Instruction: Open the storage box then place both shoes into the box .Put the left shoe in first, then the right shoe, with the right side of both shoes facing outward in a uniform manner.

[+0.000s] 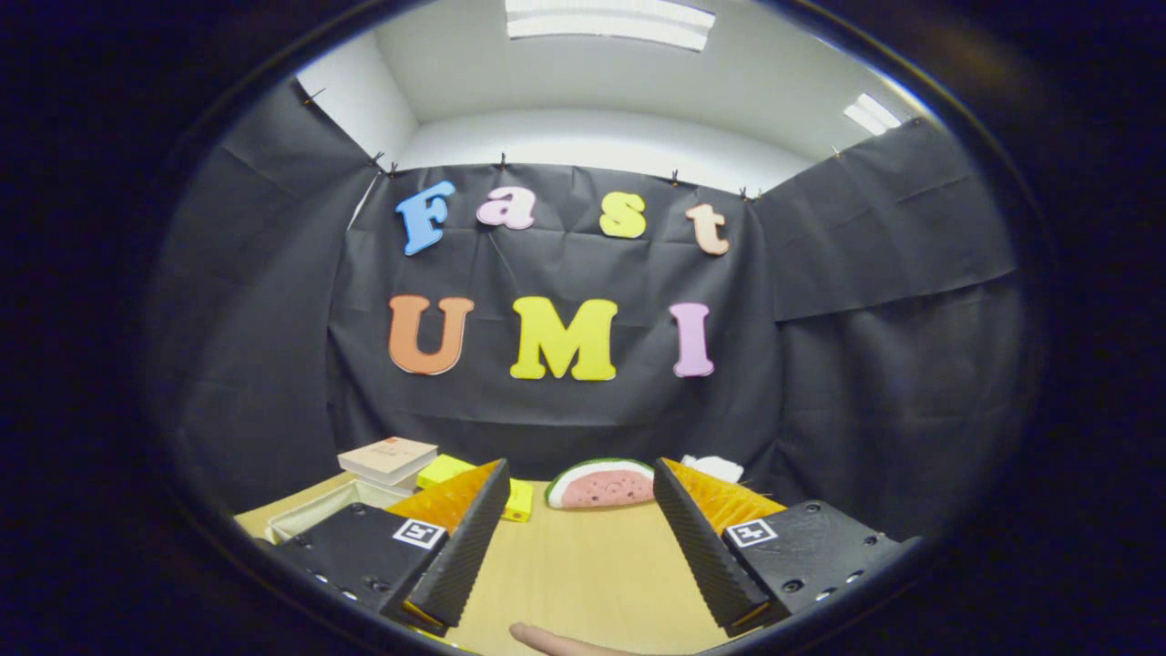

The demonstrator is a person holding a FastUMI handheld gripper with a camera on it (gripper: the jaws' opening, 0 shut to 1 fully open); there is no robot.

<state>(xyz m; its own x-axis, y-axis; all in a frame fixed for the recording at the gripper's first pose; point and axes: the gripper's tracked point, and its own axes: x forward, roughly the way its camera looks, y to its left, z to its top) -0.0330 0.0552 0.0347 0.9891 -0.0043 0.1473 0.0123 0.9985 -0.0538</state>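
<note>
My gripper (576,510) is level above the pale wooden tabletop (583,574), fingers spread wide with nothing between them. My fingertip (556,640) pokes in below them. Beyond them lies a watermelon-slice toy (601,485); past the left finger are yellow blocks (446,471), a stack of books (389,458) and a cream open tray (319,512). I can't make out shoes or storage box

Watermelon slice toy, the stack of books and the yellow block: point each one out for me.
Watermelon slice toy (601,486), gripper view, on its pink flesh.
Stack of books (388,458), gripper view, on the top cover.
Yellow block (441,470), gripper view, on its top face.
</note>
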